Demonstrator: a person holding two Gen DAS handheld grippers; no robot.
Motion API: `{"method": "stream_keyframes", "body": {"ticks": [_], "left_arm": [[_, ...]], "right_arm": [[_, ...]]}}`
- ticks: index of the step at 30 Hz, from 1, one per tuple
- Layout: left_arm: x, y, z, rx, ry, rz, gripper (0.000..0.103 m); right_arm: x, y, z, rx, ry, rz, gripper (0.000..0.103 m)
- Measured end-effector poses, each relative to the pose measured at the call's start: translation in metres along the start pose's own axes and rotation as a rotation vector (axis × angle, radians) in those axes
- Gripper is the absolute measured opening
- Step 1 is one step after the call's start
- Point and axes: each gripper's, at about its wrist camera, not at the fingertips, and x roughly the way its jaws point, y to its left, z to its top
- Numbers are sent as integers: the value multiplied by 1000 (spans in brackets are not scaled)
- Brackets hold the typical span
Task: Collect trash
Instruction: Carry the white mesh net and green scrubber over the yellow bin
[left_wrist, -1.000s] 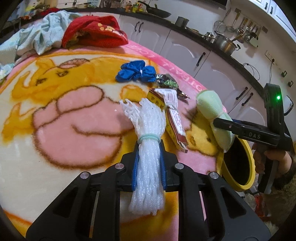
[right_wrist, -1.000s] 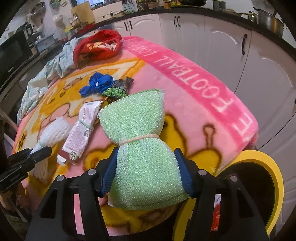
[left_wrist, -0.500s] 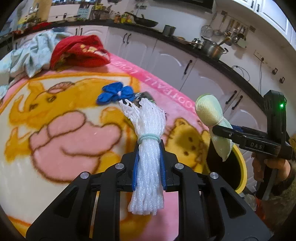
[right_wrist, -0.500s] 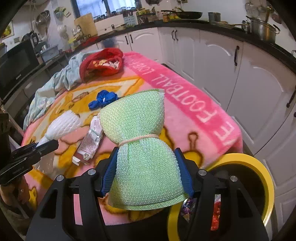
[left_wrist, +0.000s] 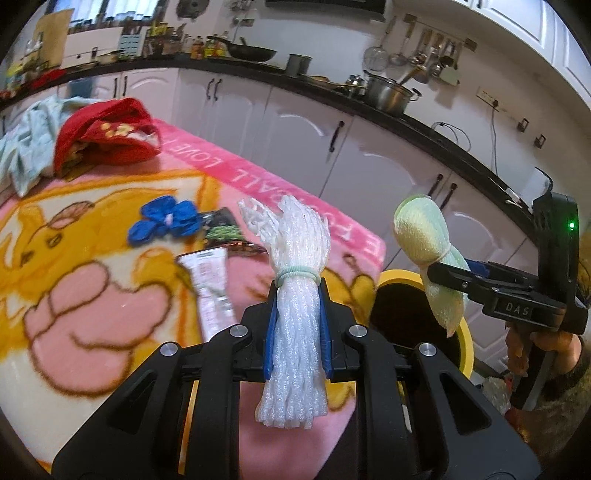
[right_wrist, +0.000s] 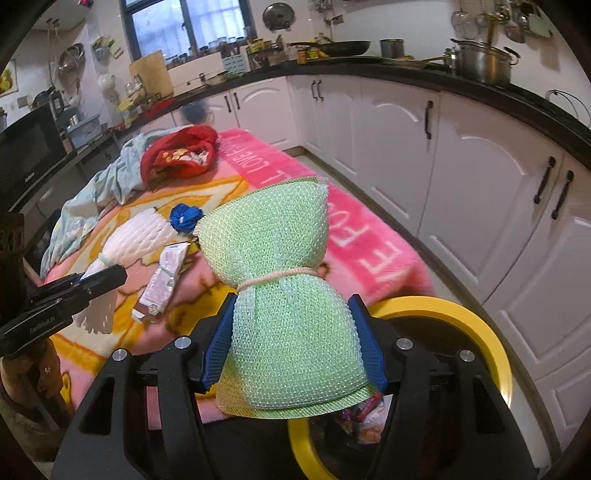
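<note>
Your left gripper (left_wrist: 297, 328) had its blue fingers (left_wrist: 272, 332) pressed tight on the white foam net bundle (left_wrist: 295, 306), which stood upright between them. Your right gripper (right_wrist: 293, 343) was clamped in the same way on the green mesh bundle (right_wrist: 280, 295), held above the yellow-rimmed trash bin (right_wrist: 491, 347) at 4 o'clock in the right view. On the pink blanket (left_wrist: 74, 325), at 10 o'clock in the left view, lay the blue wrapper (left_wrist: 162, 221), with the white packet (left_wrist: 210, 284) near it.
</note>
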Motion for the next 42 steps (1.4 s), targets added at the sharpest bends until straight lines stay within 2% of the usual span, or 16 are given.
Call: {"method": "stream_keyframes", "body": {"ticks": [18,30,42], "left_arm": [[40,-70,5,103,31,-95,13],[69,-109,1,165,72,-149,13],[101,-134,-12,199,142,-185,13]], "right_arm": [[-38,-75,-41,161,-40,-108,59],[-47,-100,-61,193,-40,-171,60],[-35,-122,-83,246,9,-187,61]]}}
